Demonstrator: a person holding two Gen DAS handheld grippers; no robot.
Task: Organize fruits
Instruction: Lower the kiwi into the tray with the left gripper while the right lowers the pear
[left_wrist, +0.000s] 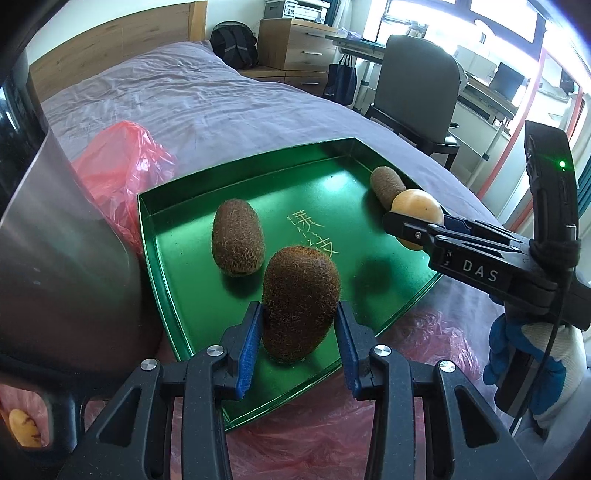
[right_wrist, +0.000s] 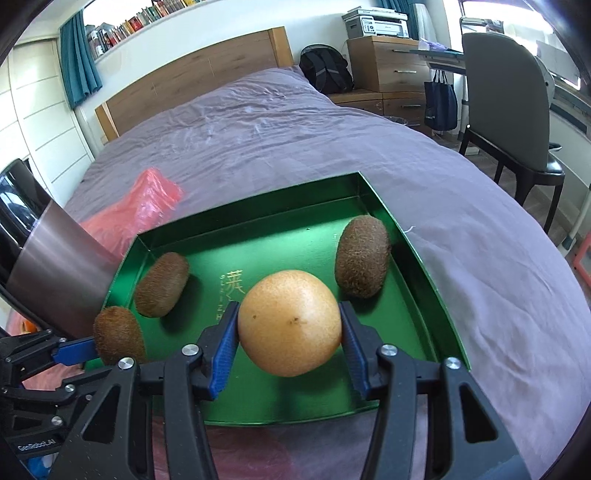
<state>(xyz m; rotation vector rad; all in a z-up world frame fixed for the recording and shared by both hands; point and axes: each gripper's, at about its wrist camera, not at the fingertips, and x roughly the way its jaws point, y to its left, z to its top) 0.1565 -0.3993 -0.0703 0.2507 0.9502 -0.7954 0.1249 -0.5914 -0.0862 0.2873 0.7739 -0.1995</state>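
Note:
A green tray (left_wrist: 166, 258) lies on the bed. My left gripper (left_wrist: 299, 332) is shut on a brown kiwi (left_wrist: 301, 302) over the tray's near left part, blue pads on both its sides. In the right wrist view that kiwi (right_wrist: 118, 336) shows at the left, beside one blue finger (right_wrist: 74, 350). My right gripper (right_wrist: 288, 326) is shut on a round yellow-orange fruit (right_wrist: 290, 321), which hangs above the tray floor (right_wrist: 280, 398) and casts a shadow there. Two more kiwis lie in the tray, one at the left (right_wrist: 162, 284) and one by the right wall (right_wrist: 364, 256).
A red plastic bag (left_wrist: 122, 177) lies left of the tray and under its near edge. A shiny metal vessel (left_wrist: 62, 240) stands close at the left. A yellow fruit (left_wrist: 24, 428) shows at the bottom left. A chair (right_wrist: 509, 110) stands beside the bed at the right.

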